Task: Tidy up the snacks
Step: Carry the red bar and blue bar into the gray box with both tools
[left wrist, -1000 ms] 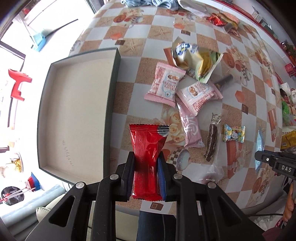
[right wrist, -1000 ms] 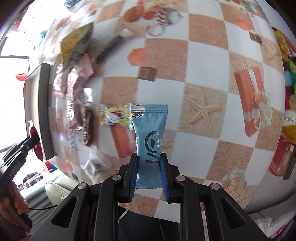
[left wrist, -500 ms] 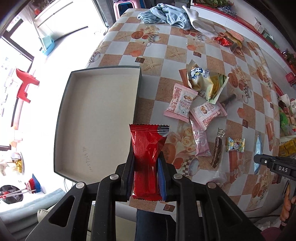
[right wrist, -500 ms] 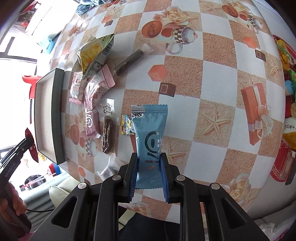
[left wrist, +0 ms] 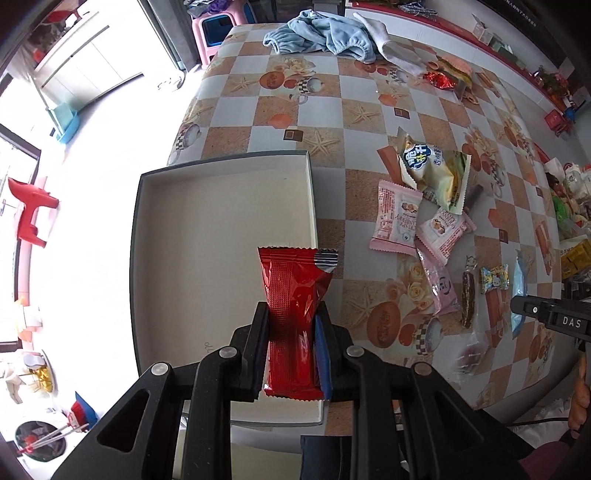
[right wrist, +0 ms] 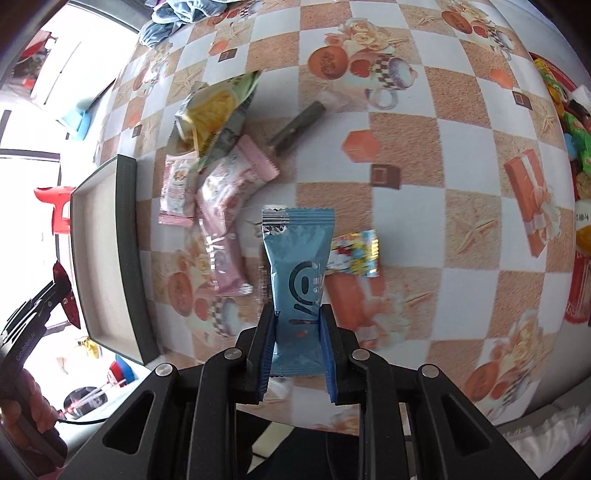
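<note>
My left gripper (left wrist: 291, 321) is shut on a red snack packet (left wrist: 293, 291) and holds it above the right edge of an open dark-rimmed box (left wrist: 221, 236) with a pale floor. My right gripper (right wrist: 297, 321) is shut on a blue snack packet (right wrist: 297, 258), held above the checkered table. Loose snacks lie on the table: pink packets (left wrist: 397, 218), a yellow-green bag (left wrist: 436, 173), a dark stick (left wrist: 467, 295) and a colourful candy (left wrist: 493, 278). The box also shows in the right wrist view (right wrist: 107, 254).
A blue cloth (left wrist: 321, 33) and a white sock (left wrist: 391, 48) lie at the table's far end, with a red wrapper (left wrist: 439, 79) nearby. More packaged goods crowd the right edge (right wrist: 580, 122). A red stool (left wrist: 31, 210) stands on the floor to the left.
Both grippers have risen and pulled back, so more of the table shows. The left gripper with the red packet has moved left over the box edge. The right gripper has moved left with the blue packet.
</note>
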{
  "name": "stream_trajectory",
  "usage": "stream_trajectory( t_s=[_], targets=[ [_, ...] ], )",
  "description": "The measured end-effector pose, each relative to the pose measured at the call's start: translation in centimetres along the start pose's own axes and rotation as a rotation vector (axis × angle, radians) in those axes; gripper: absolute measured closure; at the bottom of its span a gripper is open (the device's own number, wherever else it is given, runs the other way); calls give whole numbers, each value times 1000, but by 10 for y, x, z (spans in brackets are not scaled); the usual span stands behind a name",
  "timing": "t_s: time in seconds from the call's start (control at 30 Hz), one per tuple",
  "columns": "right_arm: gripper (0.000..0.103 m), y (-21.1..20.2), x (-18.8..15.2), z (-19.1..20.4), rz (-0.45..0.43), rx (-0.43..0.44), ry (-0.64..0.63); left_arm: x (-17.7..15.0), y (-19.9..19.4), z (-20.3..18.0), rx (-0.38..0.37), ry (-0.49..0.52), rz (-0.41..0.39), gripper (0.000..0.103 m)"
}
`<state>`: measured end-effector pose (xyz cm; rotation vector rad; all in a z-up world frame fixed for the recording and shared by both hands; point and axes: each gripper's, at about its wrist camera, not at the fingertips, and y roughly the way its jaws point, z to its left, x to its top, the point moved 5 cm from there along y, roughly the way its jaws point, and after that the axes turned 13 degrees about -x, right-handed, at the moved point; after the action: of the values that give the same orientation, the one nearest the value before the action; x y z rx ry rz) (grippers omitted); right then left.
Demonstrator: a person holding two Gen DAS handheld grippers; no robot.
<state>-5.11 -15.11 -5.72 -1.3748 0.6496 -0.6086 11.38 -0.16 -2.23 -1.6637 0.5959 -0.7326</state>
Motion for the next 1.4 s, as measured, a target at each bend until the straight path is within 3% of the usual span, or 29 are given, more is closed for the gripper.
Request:
stream_trajectory(
  t_s=[0.3,0.6,1.2,1.4],
  targets=[
    [79,-8,-2,54,-7,-54,-96,-19,1,48,-19,-59,4,78],
    [79,-17,6,107,-34,-88,-230,-29,3,68,-42,-119,-8,78],
    [79,-16,9,151,-36,-126,-348,-29,9,95,-69,-179,-25,78],
    [79,-13,12,182,-19,-93,-390,-34,15,110,-48,-186,-4,78]
  ],
)
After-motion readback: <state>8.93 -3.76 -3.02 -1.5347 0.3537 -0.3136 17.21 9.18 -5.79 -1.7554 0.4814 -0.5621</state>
